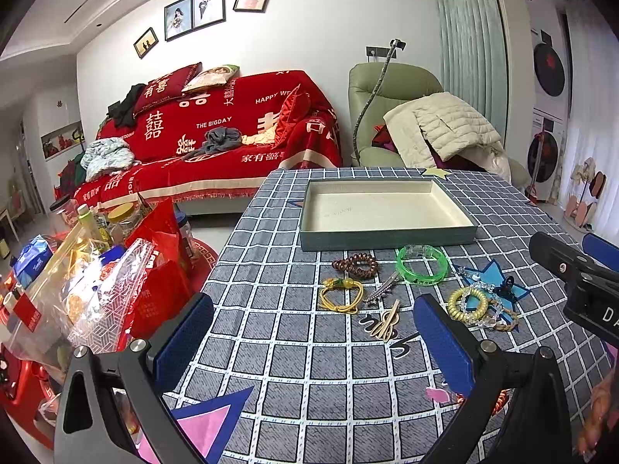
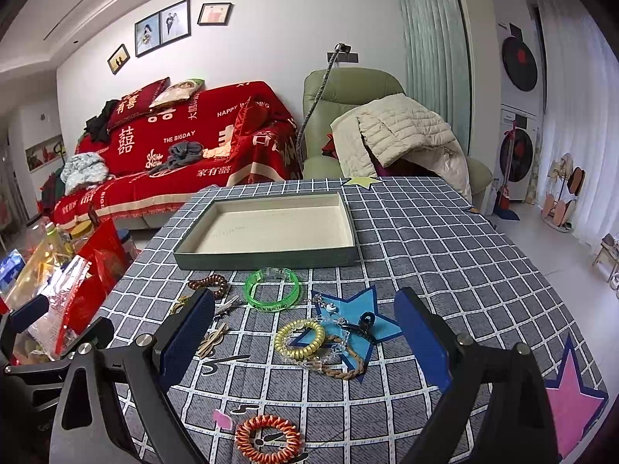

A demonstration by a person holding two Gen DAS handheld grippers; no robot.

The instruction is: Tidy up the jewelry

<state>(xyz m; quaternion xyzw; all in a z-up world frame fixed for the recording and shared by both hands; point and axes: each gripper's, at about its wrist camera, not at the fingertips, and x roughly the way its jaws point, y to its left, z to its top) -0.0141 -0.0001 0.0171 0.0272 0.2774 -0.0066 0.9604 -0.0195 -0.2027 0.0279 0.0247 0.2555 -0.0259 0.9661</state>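
Right wrist: coiled orange hair tie (image 2: 267,439).

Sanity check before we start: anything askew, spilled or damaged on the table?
Nothing damaged or spilled. The tray is empty and sits flat. The jewelry lies loose on the tablecloth in front of it; the yellow coil tie, clear beads and braided cord overlap in a small heap.

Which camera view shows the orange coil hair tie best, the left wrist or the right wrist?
The right wrist view. There the orange coil hair tie lies whole on the tablecloth, near the bottom edge. In the left wrist view only a small orange sliver shows behind the left gripper.
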